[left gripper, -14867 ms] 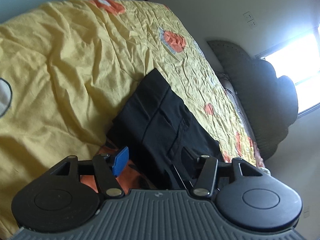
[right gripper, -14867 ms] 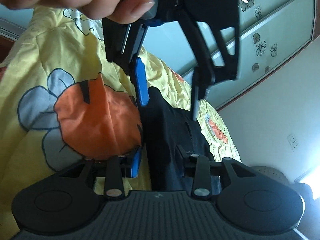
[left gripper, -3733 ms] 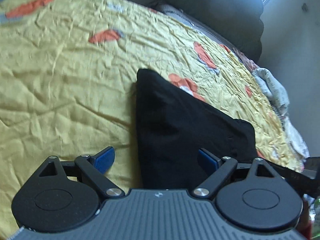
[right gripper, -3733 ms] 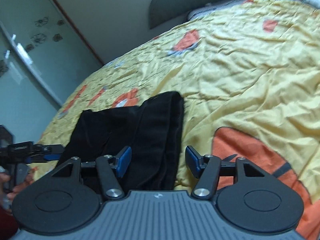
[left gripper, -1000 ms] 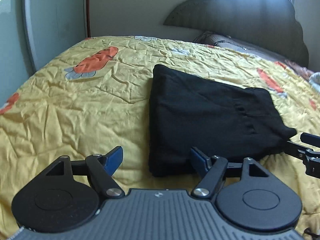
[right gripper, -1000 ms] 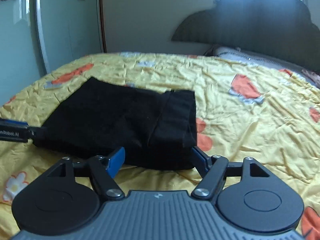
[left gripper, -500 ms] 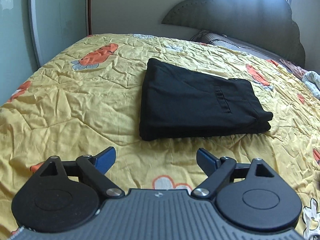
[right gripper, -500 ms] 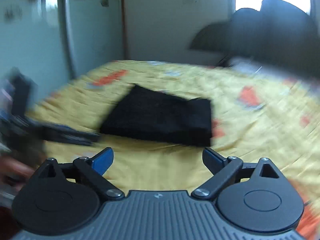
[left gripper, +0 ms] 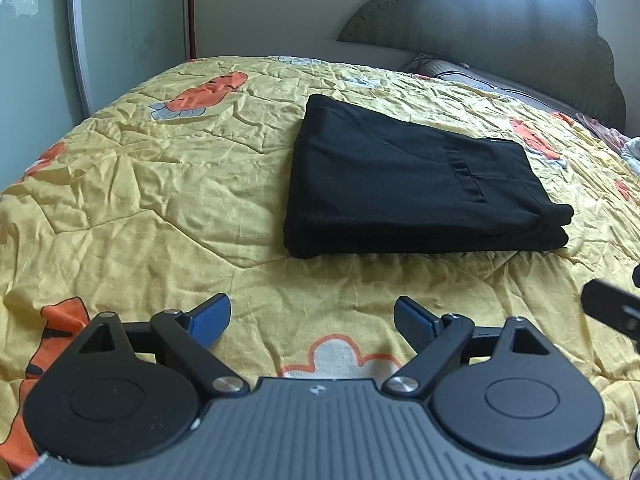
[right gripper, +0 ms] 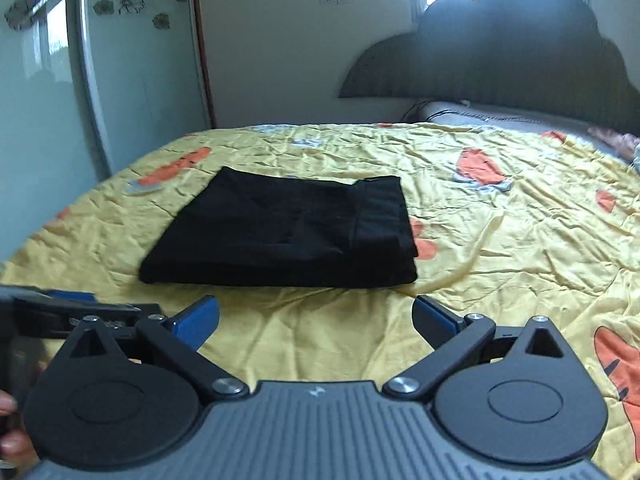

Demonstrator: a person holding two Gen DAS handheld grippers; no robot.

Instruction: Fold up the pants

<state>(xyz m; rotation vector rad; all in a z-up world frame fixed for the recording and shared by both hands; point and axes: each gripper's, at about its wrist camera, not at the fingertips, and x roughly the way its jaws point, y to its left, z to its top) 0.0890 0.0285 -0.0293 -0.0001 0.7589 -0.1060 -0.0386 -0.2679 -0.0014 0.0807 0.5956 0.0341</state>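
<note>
Yellow quilt (left gripper: 160,184) under folded black pants (left gripper: 400,184)

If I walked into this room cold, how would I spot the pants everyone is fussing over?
Find the big bed under its yellow quilt with orange cartoon prints, below the dark scalloped headboard. On the quilt lie the pants, folded into a flat, layered rectangle. They are the only solid black thing on all that bright yellow.
</note>
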